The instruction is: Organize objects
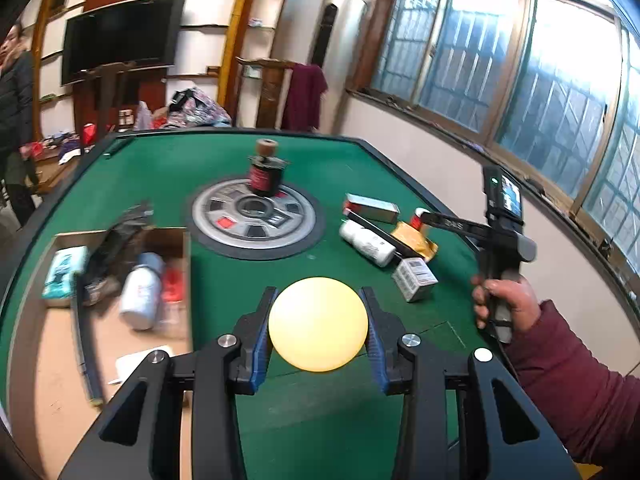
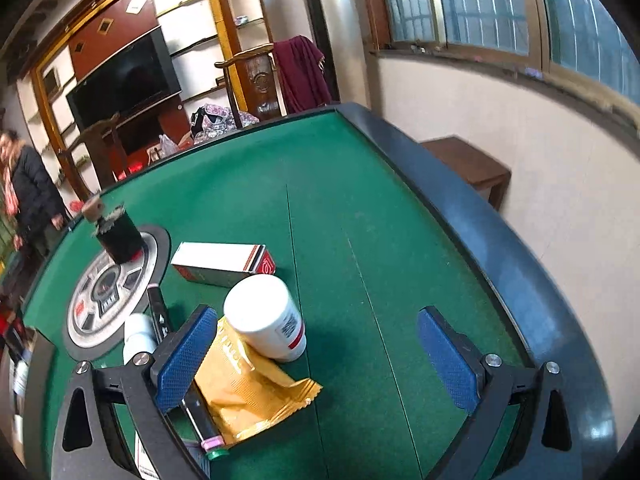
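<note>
My left gripper (image 1: 318, 326) is shut on a yellow ball (image 1: 318, 324) and holds it above the green table (image 1: 340, 160), right of an open cardboard box (image 1: 52, 340). My right gripper (image 2: 320, 348) is open and empty, low over a white bottle (image 2: 266, 316) lying on a gold packet (image 2: 252, 396). A black pen (image 2: 160, 316) and a second white bottle (image 2: 138, 334) lie by its left finger (image 2: 184, 356). The right gripper also shows in the left wrist view (image 1: 420, 220), over the same pile.
The box holds a white bottle (image 1: 140, 292), a teal pack (image 1: 64, 270) and dark items. A round dial plate (image 1: 252, 216) carries a dark jar (image 1: 264, 172). A red-white carton (image 2: 224, 262) and a small white box (image 1: 414, 278) lie nearby. A person (image 2: 28, 196) stands at far left.
</note>
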Tool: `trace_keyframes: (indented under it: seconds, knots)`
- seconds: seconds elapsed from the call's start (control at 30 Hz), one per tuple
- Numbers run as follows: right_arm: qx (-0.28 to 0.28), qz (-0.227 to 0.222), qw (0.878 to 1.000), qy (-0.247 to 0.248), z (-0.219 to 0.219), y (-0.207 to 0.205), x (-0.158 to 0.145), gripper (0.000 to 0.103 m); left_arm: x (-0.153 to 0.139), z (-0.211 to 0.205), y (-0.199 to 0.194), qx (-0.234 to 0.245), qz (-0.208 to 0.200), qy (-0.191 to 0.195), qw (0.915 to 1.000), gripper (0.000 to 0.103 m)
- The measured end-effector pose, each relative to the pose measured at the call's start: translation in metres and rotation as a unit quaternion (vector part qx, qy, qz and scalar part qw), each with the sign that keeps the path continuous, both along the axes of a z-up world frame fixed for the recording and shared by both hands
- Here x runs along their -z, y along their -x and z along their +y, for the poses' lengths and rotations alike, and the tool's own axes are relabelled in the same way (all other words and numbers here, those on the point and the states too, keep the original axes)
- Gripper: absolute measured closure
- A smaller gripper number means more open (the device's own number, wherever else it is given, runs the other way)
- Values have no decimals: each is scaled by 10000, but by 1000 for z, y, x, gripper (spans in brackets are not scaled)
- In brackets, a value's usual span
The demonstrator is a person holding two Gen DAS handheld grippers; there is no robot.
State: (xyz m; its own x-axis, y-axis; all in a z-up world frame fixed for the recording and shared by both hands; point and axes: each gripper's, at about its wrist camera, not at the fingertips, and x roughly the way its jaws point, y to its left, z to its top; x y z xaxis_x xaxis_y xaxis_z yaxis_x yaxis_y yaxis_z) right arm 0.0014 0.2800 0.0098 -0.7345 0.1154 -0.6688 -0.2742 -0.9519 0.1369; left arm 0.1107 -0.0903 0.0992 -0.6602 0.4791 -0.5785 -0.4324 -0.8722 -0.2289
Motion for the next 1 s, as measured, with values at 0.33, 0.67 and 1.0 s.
trace_keyframes:
  seconds: [0.33, 0.67, 1.0]
  knots:
    - [-741, 18, 9971, 188, -61, -66, -22, 1, 4, -43, -28, -212, 47, -337, 9992, 64]
    - [-987, -724, 9903, -661, -114, -55, 3, 22, 8, -62, -38, -299, 113, -387, 9987, 64]
    - [-1097, -998, 9878, -468, -122, -40, 19, 65, 19, -62, -44, -84, -127, -141, 9998, 48]
